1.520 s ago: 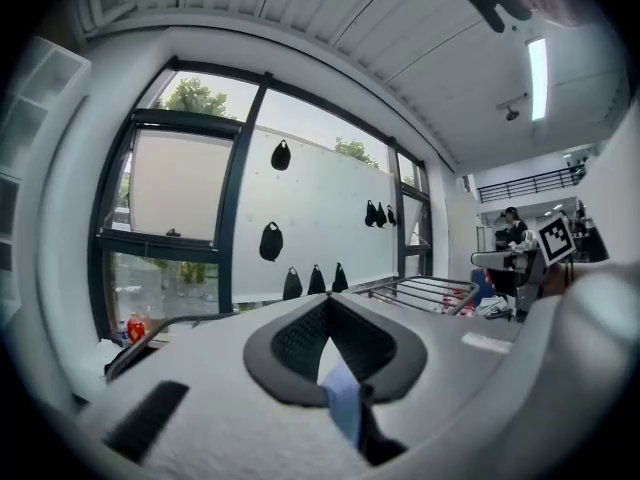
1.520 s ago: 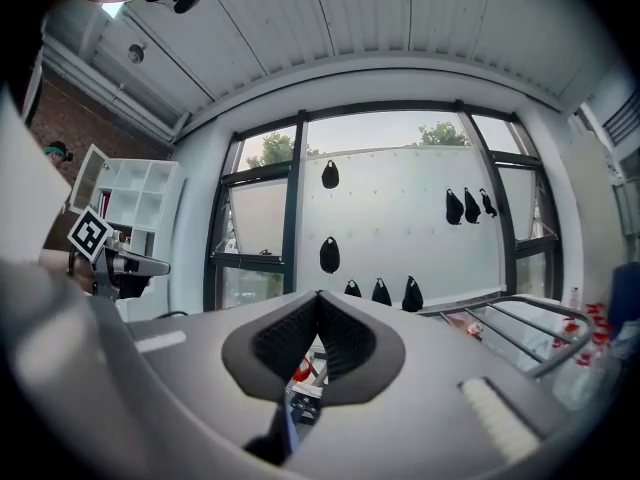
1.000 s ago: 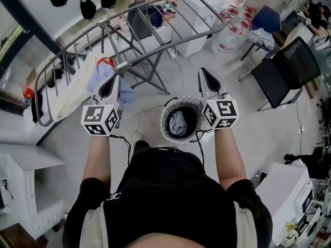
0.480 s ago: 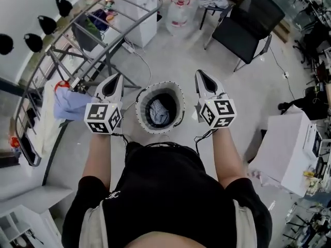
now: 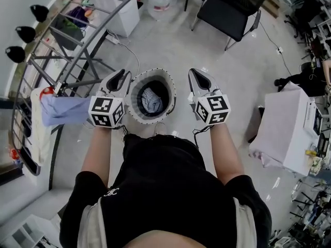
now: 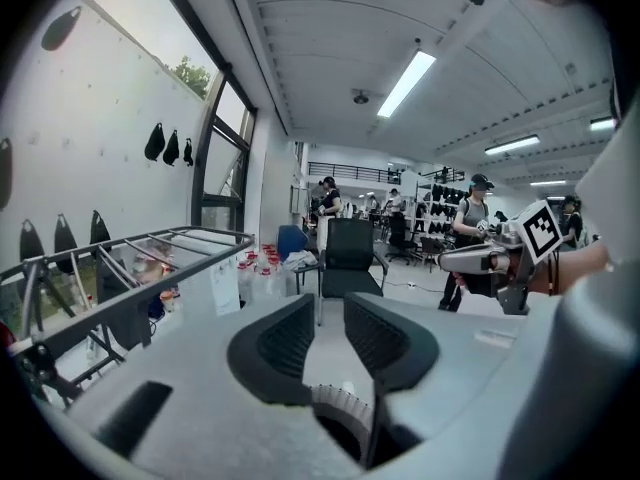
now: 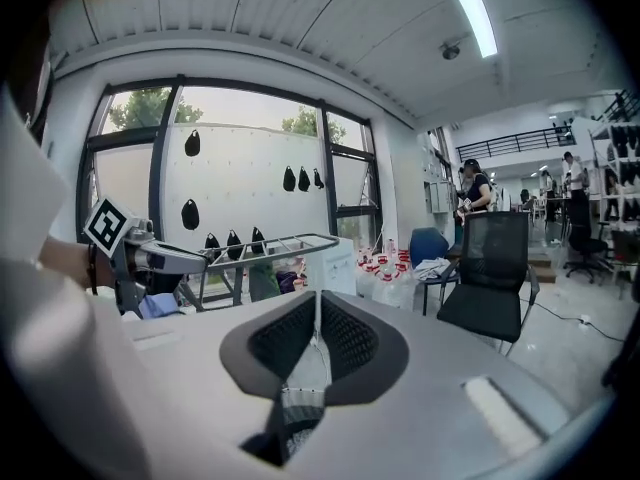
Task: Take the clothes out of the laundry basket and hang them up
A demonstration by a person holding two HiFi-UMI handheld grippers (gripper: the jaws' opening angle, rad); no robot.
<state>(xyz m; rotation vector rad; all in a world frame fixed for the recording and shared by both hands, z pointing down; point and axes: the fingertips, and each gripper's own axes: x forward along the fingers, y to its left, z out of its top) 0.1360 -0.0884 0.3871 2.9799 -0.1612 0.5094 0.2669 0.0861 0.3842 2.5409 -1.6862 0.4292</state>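
The head view shows one laundry basket [image 5: 132, 101] in the middle of the frame, and inside it one bundle of grey-blue clothes [image 5: 151, 98] can be counted. At the left of the frame stands one drying rack [image 5: 77, 61] that carries two cloths, one blue cloth [image 5: 64, 110] and one pale cloth [image 5: 39, 123], and three black drop-shaped objects [image 5: 39, 12] are on the wall in the upper left corner. At the top edge there is one black chair [image 5: 230, 9], and at the right edge one white cabinet [image 5: 289, 133].
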